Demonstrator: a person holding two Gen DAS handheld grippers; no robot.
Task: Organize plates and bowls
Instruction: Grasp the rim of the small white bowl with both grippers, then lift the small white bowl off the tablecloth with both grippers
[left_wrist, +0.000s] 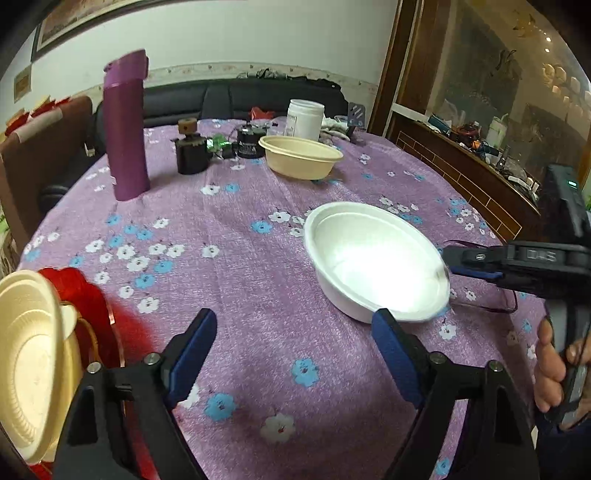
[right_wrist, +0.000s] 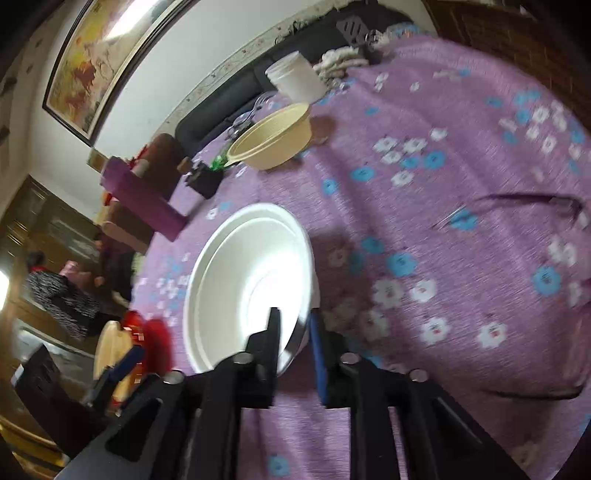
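A white bowl (left_wrist: 373, 258) sits on the purple flowered tablecloth (left_wrist: 240, 295). My right gripper (right_wrist: 295, 325) is shut on the white bowl's (right_wrist: 251, 277) near rim; it shows in the left wrist view (left_wrist: 448, 264) at the bowl's right edge. My left gripper (left_wrist: 291, 332) is open and empty, just left of and in front of the bowl. A beige bowl (left_wrist: 301, 157) stands farther back, also in the right wrist view (right_wrist: 275, 138). A beige plate (left_wrist: 29, 362) stands on edge at the far left in a red holder (left_wrist: 107, 314).
A tall purple flask (left_wrist: 125, 125) stands at the back left. A dark small bottle (left_wrist: 190, 151), a black jar (left_wrist: 249, 144) and a white tub (left_wrist: 304, 118) stand at the back. Purple-framed glasses (right_wrist: 517, 201) lie to the right of the white bowl. A wooden cabinet (left_wrist: 461, 173) is at right.
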